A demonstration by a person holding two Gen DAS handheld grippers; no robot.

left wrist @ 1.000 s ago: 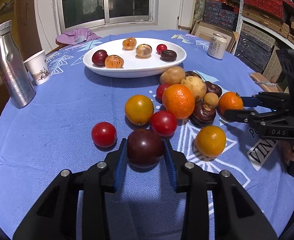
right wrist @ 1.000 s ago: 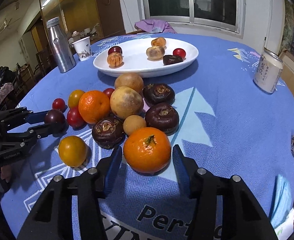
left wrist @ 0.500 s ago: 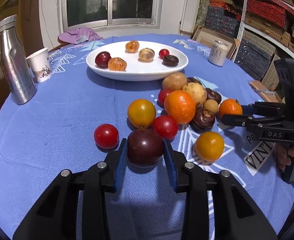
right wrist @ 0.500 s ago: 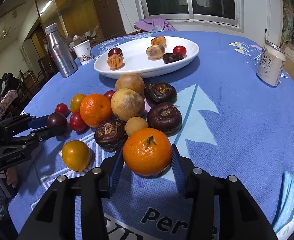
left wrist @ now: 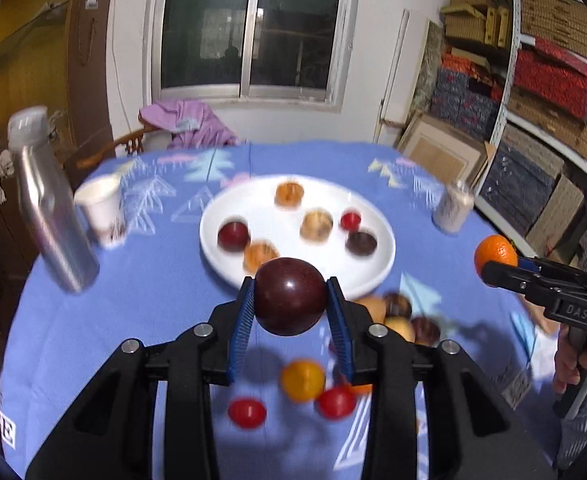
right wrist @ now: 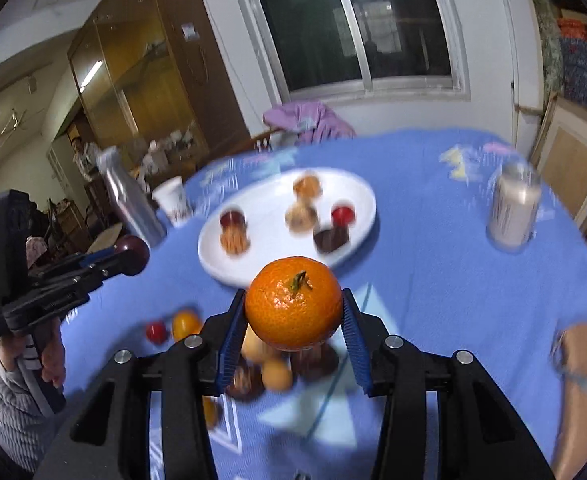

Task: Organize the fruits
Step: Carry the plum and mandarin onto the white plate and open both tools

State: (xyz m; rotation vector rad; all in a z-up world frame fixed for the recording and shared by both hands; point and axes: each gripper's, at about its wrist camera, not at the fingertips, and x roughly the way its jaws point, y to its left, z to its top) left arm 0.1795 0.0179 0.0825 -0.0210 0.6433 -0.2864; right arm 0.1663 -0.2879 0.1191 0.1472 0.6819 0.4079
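Both fruits are up off the table now: left gripper (left wrist: 290, 300) pinches the plum (left wrist: 290, 295), right gripper (right wrist: 293, 314) pinches the orange (right wrist: 293, 303); the plate (left wrist: 377, 264) lies straight ahead of both.

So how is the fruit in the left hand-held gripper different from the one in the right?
The smooth dark-red plum is glossy and stemless; the bright orange mandarin is dimpled, with a green stem, and looks larger. Both are round, clamped between blue pads and lifted off the blue tablecloth.
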